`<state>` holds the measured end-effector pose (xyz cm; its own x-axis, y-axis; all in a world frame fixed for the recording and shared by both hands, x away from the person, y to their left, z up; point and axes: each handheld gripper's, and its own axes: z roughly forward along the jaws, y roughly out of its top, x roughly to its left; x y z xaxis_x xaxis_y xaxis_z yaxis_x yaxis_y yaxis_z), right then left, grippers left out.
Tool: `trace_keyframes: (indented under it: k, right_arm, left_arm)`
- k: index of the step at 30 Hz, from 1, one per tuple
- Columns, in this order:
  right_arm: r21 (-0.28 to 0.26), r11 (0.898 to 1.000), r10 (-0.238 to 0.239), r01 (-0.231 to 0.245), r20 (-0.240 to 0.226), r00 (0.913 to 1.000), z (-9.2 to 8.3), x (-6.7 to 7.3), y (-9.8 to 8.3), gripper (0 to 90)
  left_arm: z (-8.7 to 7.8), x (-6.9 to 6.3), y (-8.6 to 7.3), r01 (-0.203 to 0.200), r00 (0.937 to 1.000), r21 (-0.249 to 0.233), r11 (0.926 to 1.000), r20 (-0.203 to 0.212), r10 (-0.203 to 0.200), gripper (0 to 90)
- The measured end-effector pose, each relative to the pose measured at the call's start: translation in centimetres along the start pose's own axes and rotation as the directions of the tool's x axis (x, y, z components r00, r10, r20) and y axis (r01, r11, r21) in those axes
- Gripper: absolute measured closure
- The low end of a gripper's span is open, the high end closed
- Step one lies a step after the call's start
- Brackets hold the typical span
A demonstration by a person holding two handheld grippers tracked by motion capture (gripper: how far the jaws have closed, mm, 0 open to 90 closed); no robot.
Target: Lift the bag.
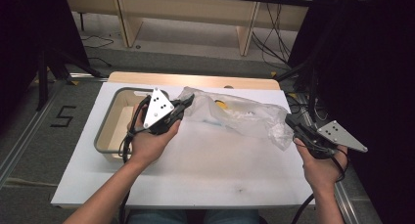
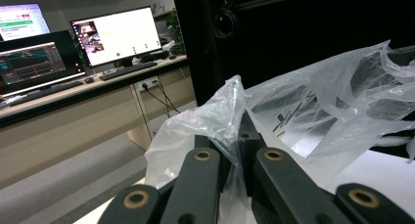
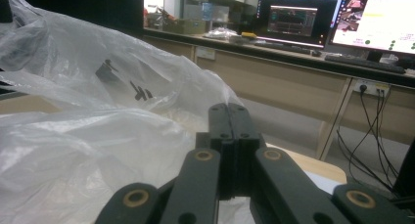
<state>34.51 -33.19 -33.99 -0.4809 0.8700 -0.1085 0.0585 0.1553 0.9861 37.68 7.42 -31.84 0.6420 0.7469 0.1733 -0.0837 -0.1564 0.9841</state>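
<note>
Left tool: jaws closed together on one end of the clear plastic bag, film bunched between them in the left gripper view; held in the person's left hand, grey plate on top.
Right tool: jaws pressed flat together in the right gripper view, clamped on the bag's other end at the counter's 3 o'clock edge; held in the right hand.
Bag: stretched between the two tools, running from about 11 o'clock toward 3 o'clock over the white counter; crumpled and see-through, with dark printed marks on the film.
Inside bag: something yellow shows through near the left end; what it is cannot be told.
Tray: shallow, grey-rimmed, at the counter's 9 o'clock, partly under the left hand.
Beyond: monitors on a desk at 12 o'clock in the right gripper view.
</note>
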Motion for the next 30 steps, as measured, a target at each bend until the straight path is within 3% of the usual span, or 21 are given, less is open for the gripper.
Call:
trace_keyframes:
  k: [30]
  right_arm:
    - [-0.089, 0.996, -0.001, 0.003, 0.021, 0.9998, -0.1, -0.1, 2.6, 90.0]
  left_arm:
    - [0.0, 0.2, 2.5, -0.019, 0.9998, -0.059, 0.9981, -0.007, 0.018, 89.1]
